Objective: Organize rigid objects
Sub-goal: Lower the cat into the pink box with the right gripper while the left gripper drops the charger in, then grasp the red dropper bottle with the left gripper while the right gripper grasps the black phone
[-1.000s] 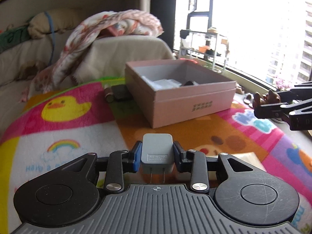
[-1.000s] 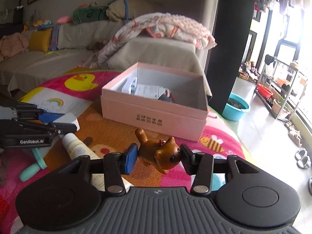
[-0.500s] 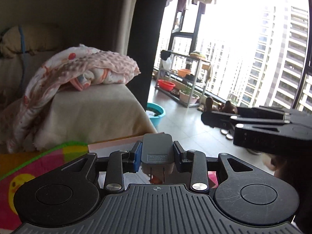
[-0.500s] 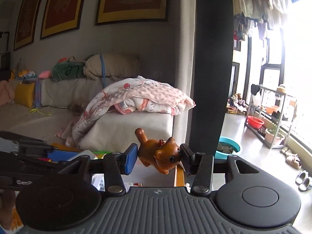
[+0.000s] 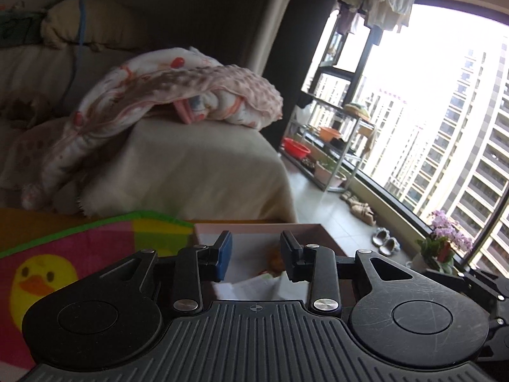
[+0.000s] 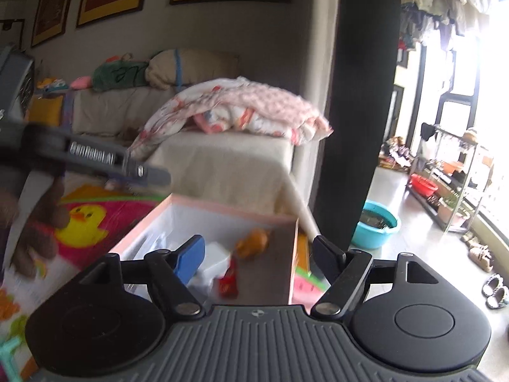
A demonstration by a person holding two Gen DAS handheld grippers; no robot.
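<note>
The pink box [image 6: 222,208] lies open below both grippers on the colourful mat. My right gripper [image 6: 257,248] hangs over it, its jaws opening with nothing held between them. The brown toy animal [image 6: 253,242] is blurred inside the box, beside a white block [image 6: 213,259] and a red item [image 6: 229,281]. My left gripper [image 5: 256,248] shows a narrow bare gap between its pads, and the grey charger is not there. Through that gap I see the box [image 5: 254,224] and the toy [image 5: 275,261]. The left gripper [image 6: 140,172] also shows blurred at the upper left of the right wrist view.
A beige sofa arm with a pink blanket [image 6: 241,111] stands right behind the box. The duck-print mat [image 5: 63,254] spreads to the left. On the floor to the right are a blue basin [image 6: 378,222], a metal shelf [image 6: 451,175] and slippers [image 6: 493,289]. A hand [image 6: 38,222] holds the left gripper.
Both grippers rose and moved over the box. The charger has left the left jaws. The right jaws spread and the toy animal dropped into the box.
</note>
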